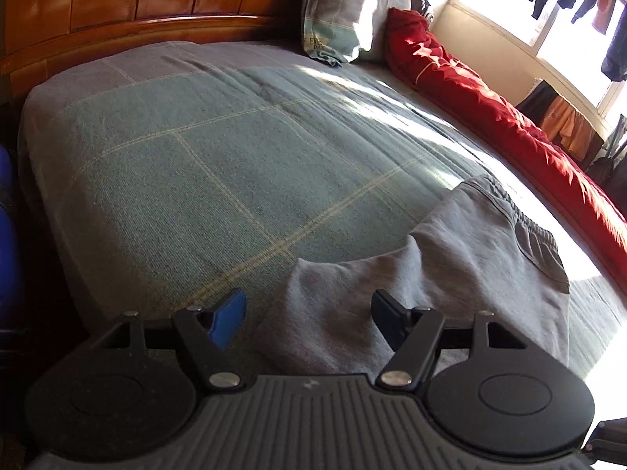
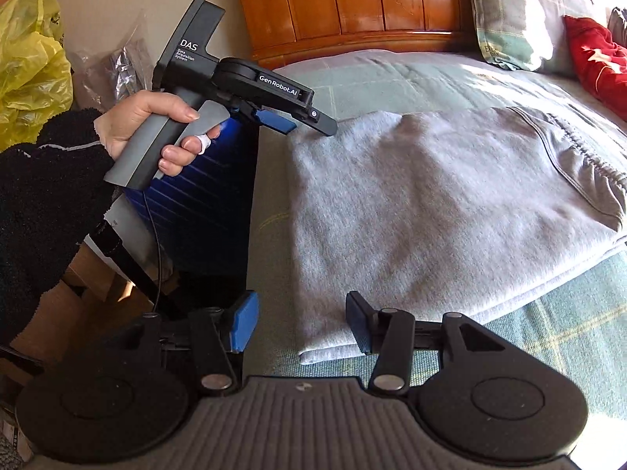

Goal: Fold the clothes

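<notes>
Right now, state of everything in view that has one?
Grey pants: folded, flat on the bed, waistband toward the pillow.
Left gripper: open, over the pants' edge, gripping nothing.
Right gripper: open, the pants' near corner between its pads, not pinched.
Pillow: upright against the headboard.
Red quilt: bunched along the window side.

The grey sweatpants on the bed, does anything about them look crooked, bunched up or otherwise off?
Nothing stands out. The grey sweatpants lie folded and fairly flat on the checked bedspread, elastic waistband toward the red quilt; only soft wrinkles show.

Bed [image 1: 156, 149] — grey sweatpants [image 2: 431, 203], pillow [image 1: 337, 11]
</notes>
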Tool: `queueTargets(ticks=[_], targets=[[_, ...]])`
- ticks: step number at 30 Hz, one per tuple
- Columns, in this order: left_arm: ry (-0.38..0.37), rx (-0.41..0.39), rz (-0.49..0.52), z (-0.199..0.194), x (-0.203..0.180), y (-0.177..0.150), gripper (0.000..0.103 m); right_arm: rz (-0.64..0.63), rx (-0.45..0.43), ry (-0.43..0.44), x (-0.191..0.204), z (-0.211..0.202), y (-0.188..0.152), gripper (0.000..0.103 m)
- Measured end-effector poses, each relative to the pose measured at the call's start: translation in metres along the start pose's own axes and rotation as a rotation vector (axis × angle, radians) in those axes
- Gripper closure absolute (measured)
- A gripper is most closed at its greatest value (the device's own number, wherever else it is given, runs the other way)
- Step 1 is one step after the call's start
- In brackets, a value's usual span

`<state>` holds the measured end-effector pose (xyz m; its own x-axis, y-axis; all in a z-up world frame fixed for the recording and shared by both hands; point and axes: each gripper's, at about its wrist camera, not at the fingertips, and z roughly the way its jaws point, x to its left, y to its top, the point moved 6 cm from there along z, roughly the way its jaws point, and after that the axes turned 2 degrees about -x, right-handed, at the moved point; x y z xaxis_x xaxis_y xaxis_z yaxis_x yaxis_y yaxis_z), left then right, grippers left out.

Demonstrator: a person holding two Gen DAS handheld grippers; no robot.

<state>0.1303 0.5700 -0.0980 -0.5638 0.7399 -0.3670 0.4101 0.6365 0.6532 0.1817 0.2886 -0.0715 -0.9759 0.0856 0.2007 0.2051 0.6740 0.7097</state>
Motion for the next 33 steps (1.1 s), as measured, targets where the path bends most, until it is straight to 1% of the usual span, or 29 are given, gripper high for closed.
queueTargets(ticks=[1, 4, 8, 10, 12, 13, 14, 15, 17, 18, 19, 20, 22, 23, 24, 25, 27, 28, 30, 31, 33], targets=[[-0.051, -0.019, -0.029, -0.005, 0.000, 0.005, 0.032, 0.005, -0.009, 0.001, 0.000, -0.003, 0.001, 0.049], [-0.138, -0.041, -0.003, -0.012, -0.018, 0.008, 0.031, 0.014, -0.035, 0.002, 0.000, -0.010, 0.007, 0.047], [-0.253, 0.022, 0.021, 0.003, -0.044, -0.004, 0.031, 0.027, -0.042, 0.009, 0.000, -0.006, 0.012, 0.045], [-0.254, 0.030, 0.022, 0.014, -0.047, -0.006, 0.030, 0.029, -0.028, 0.011, 0.001, -0.003, 0.009, 0.045], [-0.134, 0.013, 0.008, 0.022, -0.037, 0.000, 0.030, 0.029, -0.007, 0.002, -0.001, -0.001, 0.005, 0.045], [-0.078, 0.005, 0.000, 0.026, -0.032, 0.003, 0.034, 0.030, 0.001, -0.005, -0.002, -0.001, 0.002, 0.045], [-0.074, -0.010, -0.016, 0.024, -0.029, 0.009, 0.034, 0.034, 0.001, -0.009, -0.003, -0.003, 0.001, 0.045], [-0.074, -0.024, -0.032, 0.022, -0.027, 0.014, 0.034, 0.040, -0.004, -0.007, -0.004, -0.006, 0.001, 0.045], [-0.196, -0.038, -0.040, 0.012, -0.038, 0.018, 0.032, 0.051, -0.015, -0.004, -0.007, -0.010, 0.001, 0.045], [-0.245, -0.032, -0.022, 0.009, -0.048, 0.017, 0.031, 0.056, -0.022, -0.003, -0.008, -0.012, 0.002, 0.043], [-0.293, -0.026, -0.005, 0.007, -0.058, 0.016, 0.029, 0.061, -0.028, -0.003, -0.008, -0.012, 0.004, 0.043], [-0.313, -0.005, 0.013, 0.009, -0.067, 0.013, 0.029, 0.063, -0.031, -0.003, -0.008, -0.011, 0.005, 0.043], [-0.293, 0.036, 0.035, 0.022, -0.077, 0.007, 0.029, 0.069, -0.038, -0.003, -0.008, -0.011, 0.009, 0.043], [-0.255, 0.042, 0.038, 0.029, -0.076, 0.006, 0.030, 0.070, -0.041, 0.001, -0.007, -0.012, 0.010, 0.043], [-0.226, 0.047, 0.024, 0.038, -0.073, 0.006, 0.031, 0.069, -0.044, 0.003, -0.006, -0.013, 0.010, 0.043], [-0.217, 0.058, -0.001, 0.047, -0.068, 0.006, 0.031, 0.066, -0.046, 0.004, -0.005, -0.015, 0.011, 0.043], [-0.193, 0.056, -0.044, 0.058, -0.060, 0.010, 0.032, 0.056, -0.049, 0.000, -0.003, -0.019, 0.011, 0.043], [-0.181, 0.049, -0.057, 0.059, -0.057, 0.013, 0.033, 0.050, -0.051, -0.005, -0.003, -0.022, 0.011, 0.043], [-0.199, 0.015, -0.076, 0.049, -0.057, 0.020, 0.033, 0.040, -0.063, -0.017, -0.004, -0.029, 0.012, 0.043], [-0.222, 0.000, -0.075, 0.042, -0.058, 0.022, 0.032, 0.037, -0.072, -0.025, -0.006, -0.031, 0.013, 0.043], [-0.242, -0.016, -0.065, 0.029, -0.061, 0.024, 0.031, 0.035, -0.089, -0.042, -0.013, -0.035, 0.016, 0.042]])
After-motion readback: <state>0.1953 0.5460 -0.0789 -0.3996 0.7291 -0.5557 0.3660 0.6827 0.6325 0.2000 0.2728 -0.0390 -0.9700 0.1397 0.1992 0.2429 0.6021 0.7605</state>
